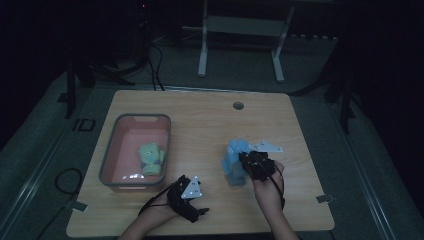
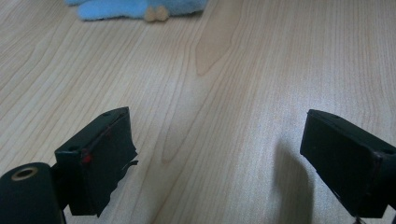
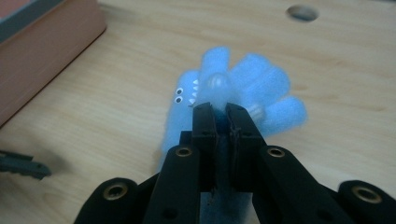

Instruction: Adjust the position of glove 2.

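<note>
The right gripper (image 1: 248, 161) sits right of centre in the high view, its jaws pinched on a light blue plush toy (image 1: 235, 162) with white teeth and small eyes. In the right gripper view, the blue plush toy (image 3: 233, 100) hangs in front of the clamped jaws, above the pale wooden table (image 1: 210, 120). The left gripper (image 1: 192, 192) rests at lower centre, jaws spread with nothing between them. At centre left, a pink plastic bin with a grey rim (image 1: 111, 150) contains a yellow-green soft toy (image 1: 151, 157).
</note>
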The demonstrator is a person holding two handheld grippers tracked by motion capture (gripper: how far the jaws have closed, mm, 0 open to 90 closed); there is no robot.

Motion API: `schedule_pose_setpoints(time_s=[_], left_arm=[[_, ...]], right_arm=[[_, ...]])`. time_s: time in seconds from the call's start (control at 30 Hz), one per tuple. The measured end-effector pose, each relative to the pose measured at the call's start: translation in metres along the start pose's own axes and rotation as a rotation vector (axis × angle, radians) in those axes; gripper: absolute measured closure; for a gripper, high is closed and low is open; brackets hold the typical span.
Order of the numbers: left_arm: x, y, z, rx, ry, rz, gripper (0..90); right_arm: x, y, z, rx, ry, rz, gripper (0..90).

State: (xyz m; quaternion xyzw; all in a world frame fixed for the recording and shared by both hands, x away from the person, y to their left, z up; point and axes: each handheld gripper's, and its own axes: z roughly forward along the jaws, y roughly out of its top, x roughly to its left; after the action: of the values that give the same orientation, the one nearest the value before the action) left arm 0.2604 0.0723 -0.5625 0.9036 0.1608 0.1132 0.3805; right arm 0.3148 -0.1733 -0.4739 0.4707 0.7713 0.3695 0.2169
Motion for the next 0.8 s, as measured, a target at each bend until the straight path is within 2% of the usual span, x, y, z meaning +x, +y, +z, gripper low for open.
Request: schedule_pose_setpoints(time_s=[0.17, 0.57, 0.8], left_arm=[[0.000, 0.001, -0.001, -0.005, 0.002, -0.002, 9.9], [0.000, 0.000, 0.000, 0.001, 0.000, -0.001, 9.9], [0.000, 0.000, 0.000, 0.002, 0.000, -0.002, 9.9]], right_arm=[[0.009, -0.011, 0.016, 0.037, 0.017, 0.001, 83.2], [0.005, -0.029, 0.041, 0.118, 0.034, 0.015, 82.6], [0.001, -0.037, 0.051, 0.153, 0.029, -0.001, 79.8]])
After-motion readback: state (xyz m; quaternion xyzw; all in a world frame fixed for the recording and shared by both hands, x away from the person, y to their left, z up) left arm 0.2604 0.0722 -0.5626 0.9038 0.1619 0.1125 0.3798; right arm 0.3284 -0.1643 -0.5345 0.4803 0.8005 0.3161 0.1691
